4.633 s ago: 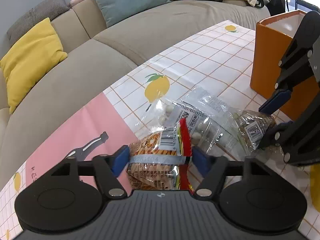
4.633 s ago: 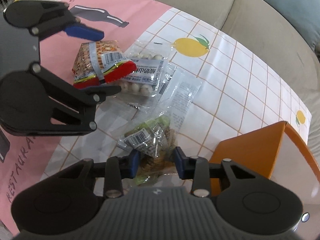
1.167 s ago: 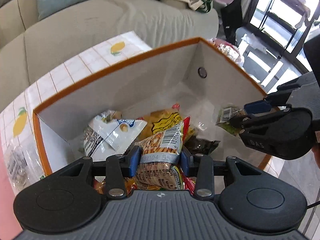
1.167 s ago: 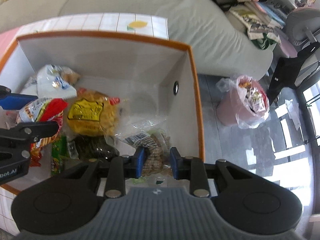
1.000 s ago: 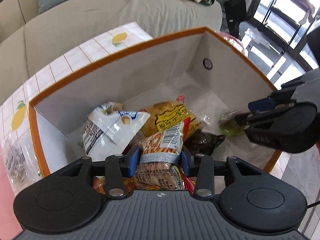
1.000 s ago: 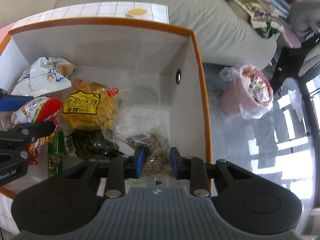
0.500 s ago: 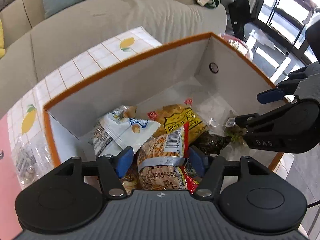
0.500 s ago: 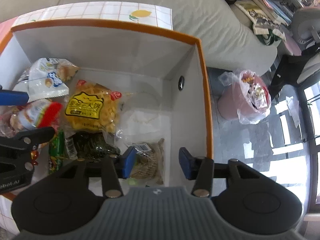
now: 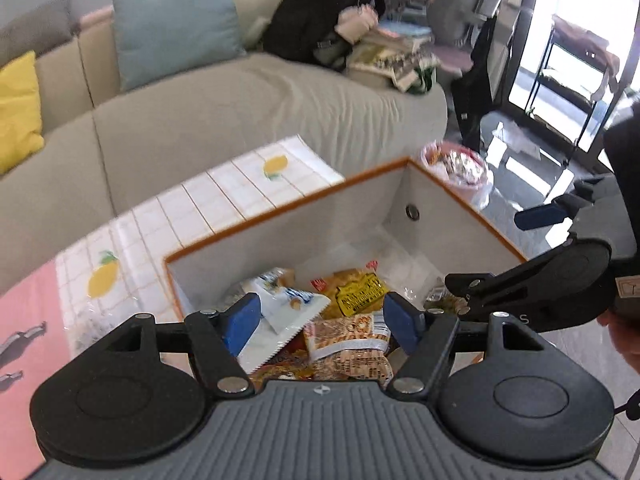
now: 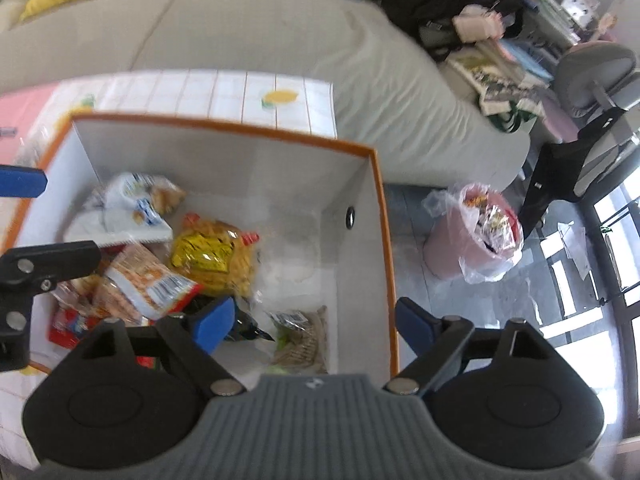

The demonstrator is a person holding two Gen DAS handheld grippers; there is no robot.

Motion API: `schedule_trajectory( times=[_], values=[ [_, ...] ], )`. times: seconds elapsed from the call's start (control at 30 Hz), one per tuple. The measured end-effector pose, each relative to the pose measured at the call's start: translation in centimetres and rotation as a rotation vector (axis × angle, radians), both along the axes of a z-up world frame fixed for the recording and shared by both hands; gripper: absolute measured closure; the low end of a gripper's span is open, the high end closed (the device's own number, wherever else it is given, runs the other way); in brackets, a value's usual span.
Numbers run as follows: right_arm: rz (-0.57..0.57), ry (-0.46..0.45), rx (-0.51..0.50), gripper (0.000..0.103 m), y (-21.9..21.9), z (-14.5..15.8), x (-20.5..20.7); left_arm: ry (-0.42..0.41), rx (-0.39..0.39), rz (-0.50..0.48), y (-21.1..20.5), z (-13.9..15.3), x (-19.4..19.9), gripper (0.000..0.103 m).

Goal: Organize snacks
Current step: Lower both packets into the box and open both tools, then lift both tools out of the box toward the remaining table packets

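An orange box with white inside (image 9: pixel 440 200) (image 10: pixel 372 208) holds several snack packs. An orange-and-red cracker pack (image 9: pixel 348 344) (image 10: pixel 148 284) lies in it, beside a yellow pack (image 9: pixel 356 288) (image 10: pixel 212 256) and a white-blue pack (image 9: pixel 280 304) (image 10: pixel 136 200). A clear cookie pack with a green label (image 10: pixel 300 340) lies in the box's right corner. My left gripper (image 9: pixel 322 322) is open and empty above the cracker pack. My right gripper (image 10: pixel 312 324) is open and empty above the cookie pack; it also shows in the left wrist view (image 9: pixel 560 264).
The box stands on a table with a lemon-print checked cloth (image 9: pixel 224 196) (image 10: pixel 240 96). A beige sofa (image 9: pixel 200 112) with cushions lies behind. A pink bin with a plastic bag (image 10: pixel 476 236) stands on the floor to the right. A clear snack bag (image 9: pixel 100 316) lies left of the box.
Both grippers carried their packs from the table over the box, opened and let them fall in. They have since risen above the box, open wider.
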State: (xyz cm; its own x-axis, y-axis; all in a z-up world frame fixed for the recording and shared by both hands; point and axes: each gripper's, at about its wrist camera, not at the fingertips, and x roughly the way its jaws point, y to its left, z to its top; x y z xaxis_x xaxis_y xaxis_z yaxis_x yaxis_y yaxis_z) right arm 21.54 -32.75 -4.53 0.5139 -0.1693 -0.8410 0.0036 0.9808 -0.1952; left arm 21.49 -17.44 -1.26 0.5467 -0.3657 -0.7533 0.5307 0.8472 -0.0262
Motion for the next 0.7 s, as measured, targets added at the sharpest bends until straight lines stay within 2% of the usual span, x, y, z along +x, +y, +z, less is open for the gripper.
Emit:
schedule_trajectory(
  times=[0.23,0.47,0.7],
  values=[
    [-0.015,-0.171,0.12,0.012,3.1,2.3,-4.2,-0.103,-0.03,0.05,4.1,2.5,-3.2,0.021],
    [0.051,-0.309,0.154,0.012,8.4,3.1,-7.9,-0.138,-0.049,0.126,8.8,3.0,-5.9,0.021],
    [0.116,-0.4,0.161,0.012,13.4,3.3,-10.7,-0.131,-0.065,0.197,13.5,2.4,-7.3,0.021]
  ],
)
